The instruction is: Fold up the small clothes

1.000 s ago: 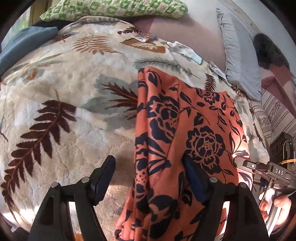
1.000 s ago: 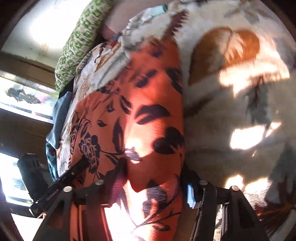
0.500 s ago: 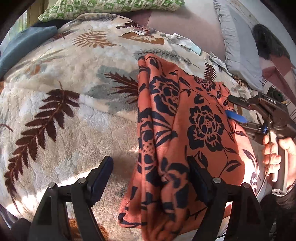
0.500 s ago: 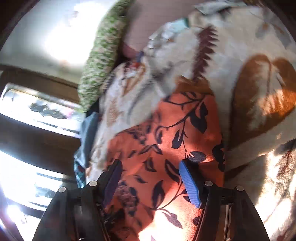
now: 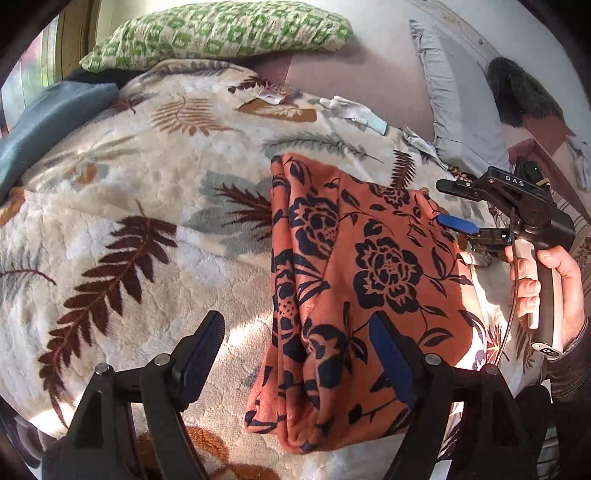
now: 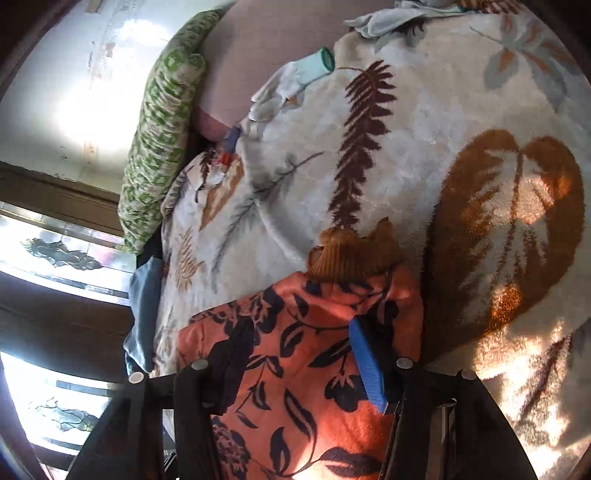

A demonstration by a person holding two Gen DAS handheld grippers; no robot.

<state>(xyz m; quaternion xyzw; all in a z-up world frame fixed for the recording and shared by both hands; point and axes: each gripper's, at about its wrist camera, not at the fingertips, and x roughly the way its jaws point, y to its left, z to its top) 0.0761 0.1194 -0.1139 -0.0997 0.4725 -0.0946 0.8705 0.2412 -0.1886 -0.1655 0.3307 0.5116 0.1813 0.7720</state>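
Observation:
An orange garment with a dark blue flower print lies folded into a long strip on a leaf-patterned blanket. My left gripper is open and empty, just above the strip's near end. My right gripper is open over the garment near its far edge. It also shows in the left wrist view at the strip's right side, held by a hand. A tan knit piece pokes out at the garment's far edge.
A green-and-white patterned pillow lies at the head of the bed. A blue cloth sits at the left. Small pale clothes lie further up the blanket. A grey pillow lies at the right.
Both grippers have pulled back and up from the garment. The right gripper moved toward the strip's far right edge. The garment lies flatter and more in view.

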